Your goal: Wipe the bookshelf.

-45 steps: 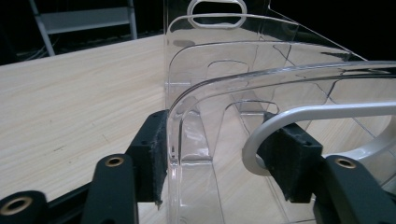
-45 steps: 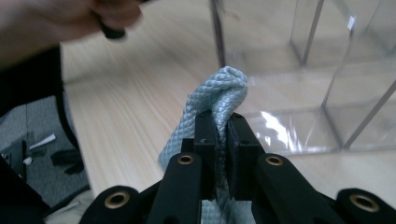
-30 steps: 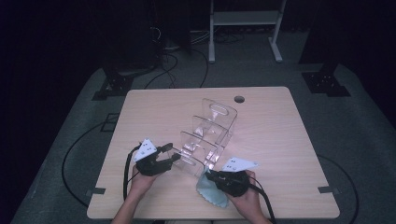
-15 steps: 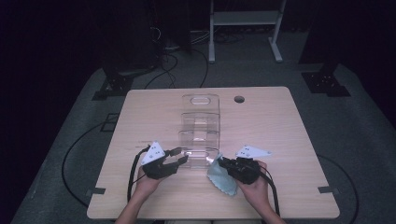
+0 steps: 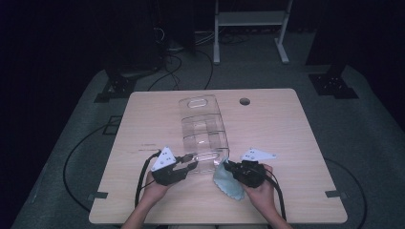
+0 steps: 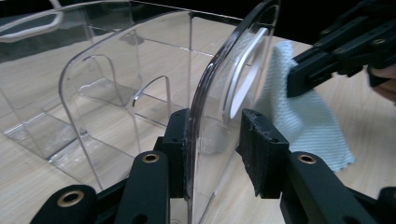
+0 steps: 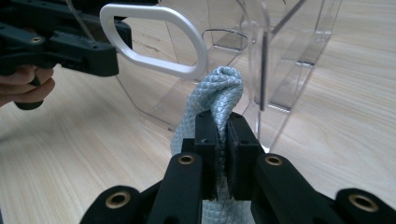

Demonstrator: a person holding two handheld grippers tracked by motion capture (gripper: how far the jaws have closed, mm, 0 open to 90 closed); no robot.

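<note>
We saw a clear plastic organizer [image 5: 203,129] lying along the middle of the wooden table [image 5: 296,133], w/ its near end between the two grippers. In the left gripper view its inner dividers stood upright & the near end wall rose between the black jaws.

Left gripper [image 5: 191,165]: jaws had just been closing & now clamped the organizer's near end wall. In the left gripper view [image 6: 215,154] the left pad sat flat against the wall; the right pad stood a little off the curved edge higher up, so contact on that side was harder to judge. We read it as a grip on the wall.

Right gripper [image 5: 228,167]: jaws pinched tight on a light blue cloth [image 5: 228,182]. In the right gripper view [image 7: 222,140] the cloth [image 7: 219,93] bunched up above the pads, just beside the organizer's [image 7: 280,56] near wall & below its white oval handle cutout [image 7: 154,42]. In the high view the rest of the cloth lay on the table by the right hand [image 5: 260,191].

Left hand [image 5: 153,191] held its gripper at the organizer's near left corner; cables trailed back off the table's near edge. A small round hole [image 5: 244,101] sat in the tabletop at the far side, well apart from the organizer.
</note>
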